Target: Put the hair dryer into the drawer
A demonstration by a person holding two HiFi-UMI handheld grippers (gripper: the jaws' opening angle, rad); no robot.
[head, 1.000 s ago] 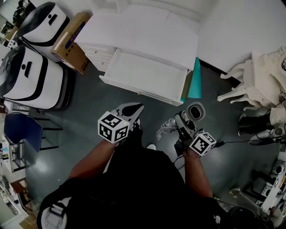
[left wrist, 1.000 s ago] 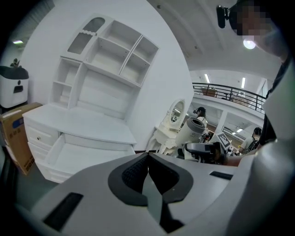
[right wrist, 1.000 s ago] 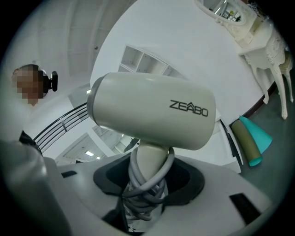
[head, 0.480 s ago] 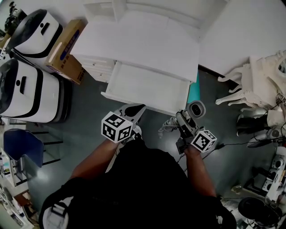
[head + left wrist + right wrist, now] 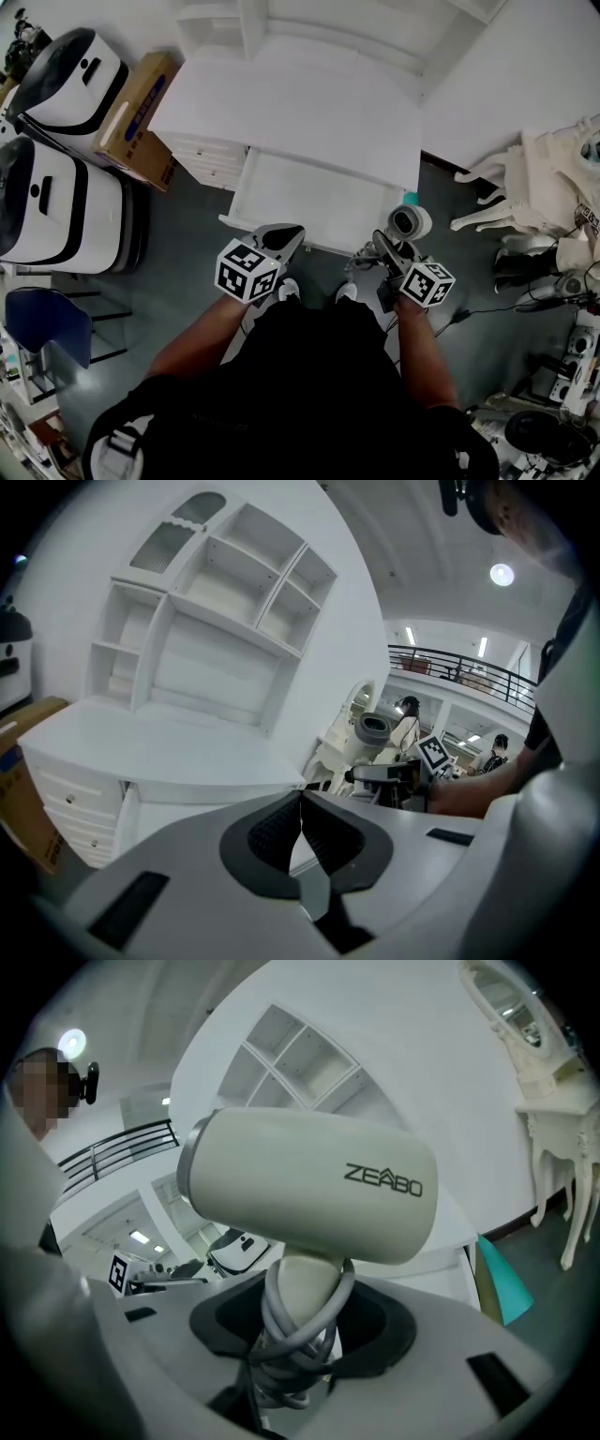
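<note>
The hair dryer [image 5: 309, 1199] is hanging in the air in front of the person, just off the right front corner of the open drawer [image 5: 309, 192], not yet over it. Its pale barrel is sitting above the handle, with the grey cord [image 5: 298, 1330] wound round that handle. The right claw [image 5: 389, 253] is pinching the handle through the cord loops. It looks like a hard, smooth plastic shell, fairly light but top-heavy, so I'd judge the handle the right place to grip. The cord is probably helping against slipping, though the barrel could swing if the grip loosens. The left claw [image 5: 279, 236] is pressed together on nothing, hovering at the drawer's front edge. Behind the drawer, the white surface [image 5: 291, 103] is lying bare.
</note>
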